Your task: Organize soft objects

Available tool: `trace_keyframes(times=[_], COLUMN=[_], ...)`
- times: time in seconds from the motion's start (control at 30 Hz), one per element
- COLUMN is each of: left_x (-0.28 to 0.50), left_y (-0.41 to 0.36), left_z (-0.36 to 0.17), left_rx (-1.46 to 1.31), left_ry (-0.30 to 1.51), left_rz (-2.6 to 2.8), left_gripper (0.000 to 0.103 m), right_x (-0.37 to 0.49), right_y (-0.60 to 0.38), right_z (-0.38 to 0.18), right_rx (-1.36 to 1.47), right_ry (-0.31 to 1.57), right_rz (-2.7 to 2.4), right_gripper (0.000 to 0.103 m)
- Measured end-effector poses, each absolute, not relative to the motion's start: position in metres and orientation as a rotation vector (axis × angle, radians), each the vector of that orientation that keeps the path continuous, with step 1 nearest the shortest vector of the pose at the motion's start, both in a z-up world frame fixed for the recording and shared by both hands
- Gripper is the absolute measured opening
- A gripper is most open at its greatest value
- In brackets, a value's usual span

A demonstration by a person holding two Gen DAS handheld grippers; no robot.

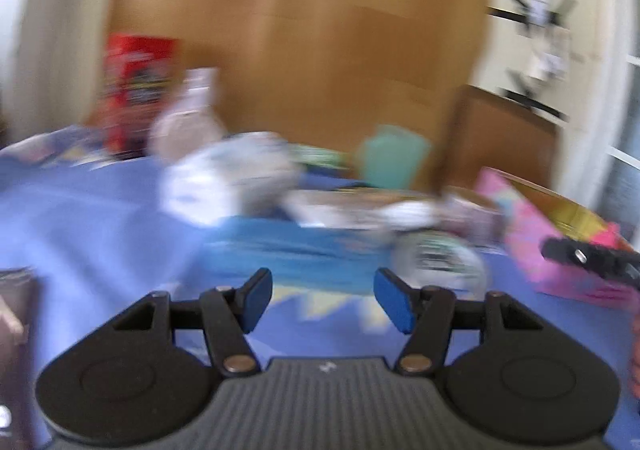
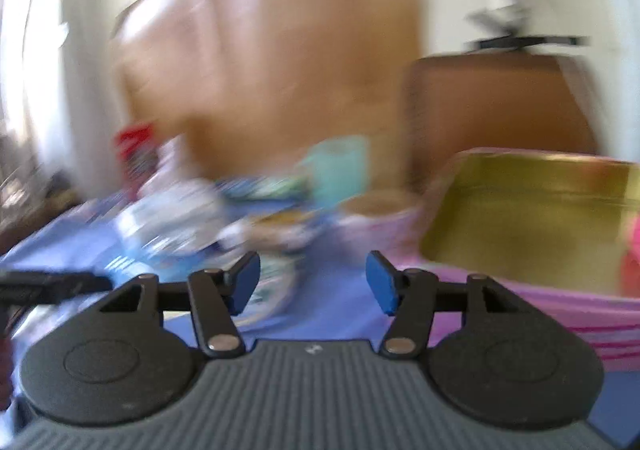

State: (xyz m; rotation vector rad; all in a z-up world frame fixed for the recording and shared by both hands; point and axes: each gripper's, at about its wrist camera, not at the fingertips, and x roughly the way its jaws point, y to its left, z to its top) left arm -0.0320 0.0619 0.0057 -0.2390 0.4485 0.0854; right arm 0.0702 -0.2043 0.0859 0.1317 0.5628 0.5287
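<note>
Both views are motion-blurred. My left gripper (image 1: 323, 300) is open and empty above a blue bedsheet (image 1: 80, 217). Ahead of it lies a heap of soft items: a blue folded cloth (image 1: 296, 254), a white patterned cloth (image 1: 224, 181) and a round white-green piece (image 1: 440, 256). My right gripper (image 2: 313, 282) is open and empty, just left of a pink box (image 2: 560, 314) with a gold inside (image 2: 528, 217). The same heap (image 2: 176, 221) lies ahead to its left. The pink box also shows in the left wrist view (image 1: 532, 234).
A wooden wardrobe (image 1: 304, 41) stands behind the bed. A red box (image 1: 136, 89), a pale bottle-like shape (image 1: 192, 117) and a teal item (image 1: 392, 157) sit at the back. The other gripper's black tip shows at right (image 1: 588, 254) and at left (image 2: 52, 284).
</note>
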Motion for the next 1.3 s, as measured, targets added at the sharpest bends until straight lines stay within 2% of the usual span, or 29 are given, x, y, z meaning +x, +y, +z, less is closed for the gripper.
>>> trace_keyframes(times=[0.23,0.4,0.47,0.53,0.6,0.67,0.7,0.73,0.9,1.03,1.17,1.27,1.3], left_x=[-0.036,-0.035,-0.030,-0.028,-0.029,-0.030,-0.031,-0.032,-0.033,-0.033,-0.033,-0.029,-0.026], left_y=[0.104,0.102,0.093,0.089,0.087,0.086,0.085,0.085,0.088,0.092,0.095,0.095,0.094], left_z=[-0.008,-0.008,-0.006,-0.006,-0.005,-0.005,-0.005,-0.005,-0.005,-0.005,-0.005,-0.006,-0.006], left_rx=[-0.387,-0.397,-0.383,-0.367,-0.356,-0.353,-0.354,-0.355,-0.374,-0.393,-0.412,-0.410,-0.406], left_ry=[0.443,0.458,0.471,0.473,0.469,0.462,0.458,0.454,0.438,0.429,0.428,0.451,0.462], left_rz=[0.064,0.031,0.024,0.010,-0.001,-0.009,-0.011,-0.012,-0.019,-0.024,-0.029,-0.030,-0.033], left_gripper=[0.059,0.060,0.060,0.060,0.060,0.060,0.060,0.060,0.062,0.062,0.066,0.067,0.067], right_x=[0.091,0.124,0.137,0.150,0.160,0.169,0.172,0.175,0.154,0.118,0.086,0.062,0.056], right_y=[-0.128,-0.106,-0.100,-0.094,-0.085,-0.081,-0.081,-0.080,-0.094,-0.123,-0.160,-0.181,-0.187], right_z=[0.080,0.075,0.070,0.065,0.056,0.046,0.040,0.038,0.055,0.075,0.074,0.064,0.061], right_rx=[0.156,0.327,0.381,0.379,0.393,0.452,0.503,0.539,0.581,0.546,0.552,0.471,0.422], right_ry=[0.684,0.821,0.867,0.906,0.948,0.996,1.017,1.029,0.971,0.906,0.938,0.980,0.968], right_rz=[0.695,0.702,0.690,0.677,0.658,0.652,0.662,0.662,0.677,0.747,0.895,0.834,0.753], right_gripper=[0.056,0.057,0.058,0.066,0.067,0.058,0.039,0.033,0.024,0.024,0.025,0.038,0.050])
